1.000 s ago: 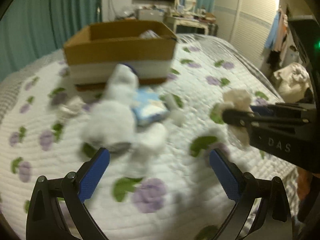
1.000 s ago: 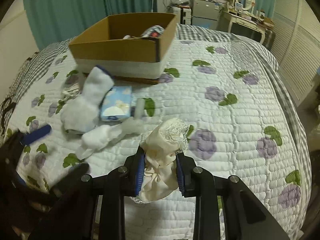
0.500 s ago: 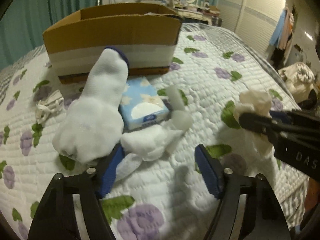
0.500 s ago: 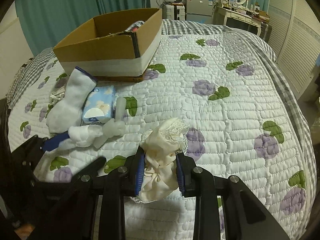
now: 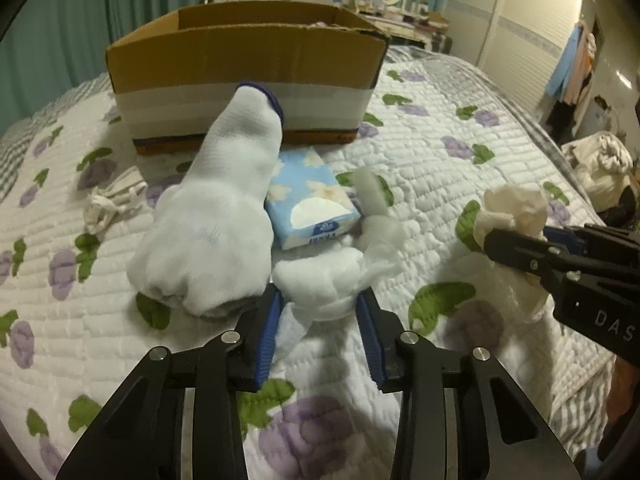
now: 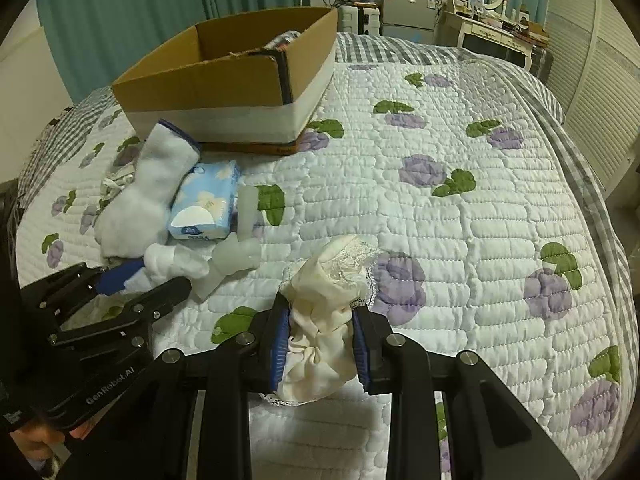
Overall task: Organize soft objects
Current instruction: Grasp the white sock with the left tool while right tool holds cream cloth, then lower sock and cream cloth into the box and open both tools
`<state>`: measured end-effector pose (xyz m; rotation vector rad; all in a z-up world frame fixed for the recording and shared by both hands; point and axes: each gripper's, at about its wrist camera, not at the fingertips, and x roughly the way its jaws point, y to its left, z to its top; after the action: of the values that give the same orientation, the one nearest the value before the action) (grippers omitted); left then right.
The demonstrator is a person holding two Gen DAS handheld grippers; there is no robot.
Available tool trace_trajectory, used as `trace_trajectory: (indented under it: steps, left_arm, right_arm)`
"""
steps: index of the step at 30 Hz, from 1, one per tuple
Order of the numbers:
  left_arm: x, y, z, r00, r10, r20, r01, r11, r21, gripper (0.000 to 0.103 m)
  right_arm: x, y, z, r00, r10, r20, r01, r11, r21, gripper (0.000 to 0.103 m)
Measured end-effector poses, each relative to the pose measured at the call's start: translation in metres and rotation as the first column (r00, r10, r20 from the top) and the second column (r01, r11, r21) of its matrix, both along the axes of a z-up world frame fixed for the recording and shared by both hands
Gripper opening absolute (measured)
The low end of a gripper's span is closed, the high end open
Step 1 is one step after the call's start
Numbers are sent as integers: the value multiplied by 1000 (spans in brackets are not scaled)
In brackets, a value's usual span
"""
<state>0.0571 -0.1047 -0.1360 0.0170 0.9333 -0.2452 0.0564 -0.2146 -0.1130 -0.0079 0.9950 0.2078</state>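
Note:
My left gripper (image 5: 319, 312) has its blue pads on either side of a small white wad of soft cloth (image 5: 320, 280) lying on the quilted bed; the jaws are narrowed onto it. The wad also shows in the right wrist view (image 6: 172, 262). A big white sock (image 5: 224, 208) lies just left of it, leaning toward the cardboard box (image 5: 248, 64). My right gripper (image 6: 320, 332) is shut on a cream lace-edged cloth (image 6: 328, 320) and holds it above the bed. That cloth shows at the right of the left wrist view (image 5: 512, 212).
A blue tissue pack (image 5: 308, 204) lies between sock and box. A translucent white piece (image 5: 372, 196) sits beside it. A small crumpled white strip (image 5: 112, 200) lies at the left. The box (image 6: 224, 80) holds some items. The bed edge runs along the right (image 6: 600, 200).
My left gripper moved forward and down onto the white wad, and its jaws narrowed around it. The right gripper kept its hold on the cream cloth and barely shifted.

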Motion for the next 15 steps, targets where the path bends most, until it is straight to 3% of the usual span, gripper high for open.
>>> trace_trajectory:
  steps: [7,15]
  left_arm:
    - [-23,-4,41,997,-32,65,32,999,0,37]
    - [-32,2,95,986,-27,162,30,999,-18,37]
  right_arm:
    - [-17,0,24,1000,12,29,-12,1000,24,27]
    - [-35,13,85,990,58,128,-59,998,2,27]
